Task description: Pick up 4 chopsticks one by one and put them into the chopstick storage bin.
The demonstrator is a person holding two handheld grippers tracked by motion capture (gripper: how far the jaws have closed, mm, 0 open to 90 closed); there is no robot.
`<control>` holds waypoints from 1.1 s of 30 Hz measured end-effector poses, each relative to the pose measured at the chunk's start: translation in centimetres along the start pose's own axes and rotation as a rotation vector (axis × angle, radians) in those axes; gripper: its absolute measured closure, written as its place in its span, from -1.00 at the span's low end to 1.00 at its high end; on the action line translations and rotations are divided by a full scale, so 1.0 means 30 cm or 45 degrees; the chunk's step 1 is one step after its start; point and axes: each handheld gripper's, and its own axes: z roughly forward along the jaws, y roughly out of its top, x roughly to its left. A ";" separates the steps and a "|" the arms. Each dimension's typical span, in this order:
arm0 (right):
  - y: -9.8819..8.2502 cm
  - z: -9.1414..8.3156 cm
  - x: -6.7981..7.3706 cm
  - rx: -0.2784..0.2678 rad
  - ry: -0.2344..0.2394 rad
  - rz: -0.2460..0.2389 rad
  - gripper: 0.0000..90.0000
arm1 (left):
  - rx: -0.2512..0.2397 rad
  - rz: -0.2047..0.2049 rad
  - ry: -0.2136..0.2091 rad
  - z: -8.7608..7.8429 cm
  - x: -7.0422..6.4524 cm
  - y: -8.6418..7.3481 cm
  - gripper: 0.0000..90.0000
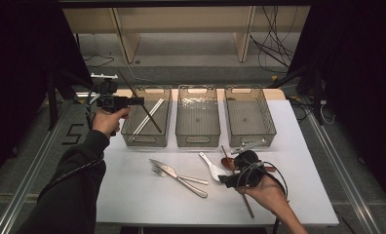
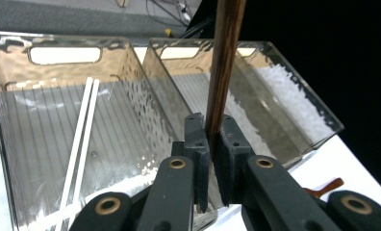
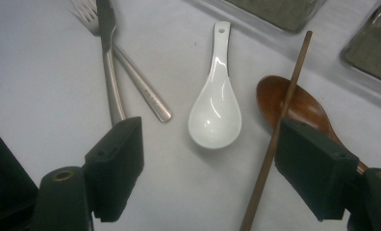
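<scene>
Pinching a dark wooden chopstick (image 2: 225, 67) between nearly closed jaws, the left gripper (image 2: 211, 144) held it over the left clear bin (image 1: 127, 127) at the bench's far left corner. The right gripper (image 3: 212, 163) hovered with jaws spread wide above the white spoon (image 3: 215, 108), a second chopstick (image 3: 280, 130) beside one pad.

Three bins (image 1: 197, 123) in a row behind cutlery, chopsticks (image 1: 148, 117) in left bin (image 1: 147, 123), spoon (image 3: 215, 103) right of fork (image 3: 135, 72)
</scene>
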 end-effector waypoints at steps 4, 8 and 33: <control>0.000 0.000 0.002 0.000 0.001 -0.006 -0.41 | 0.021 -0.008 0.018 0.029 0.008 -0.007 0.87; 0.001 -0.001 0.001 -0.011 -0.001 -0.005 -0.41 | 0.047 -0.007 0.030 0.051 0.012 -0.017 0.87; 0.001 -0.003 0.002 -0.026 0.021 0.000 -0.44 | 0.177 -0.060 0.073 0.166 0.055 -0.039 0.86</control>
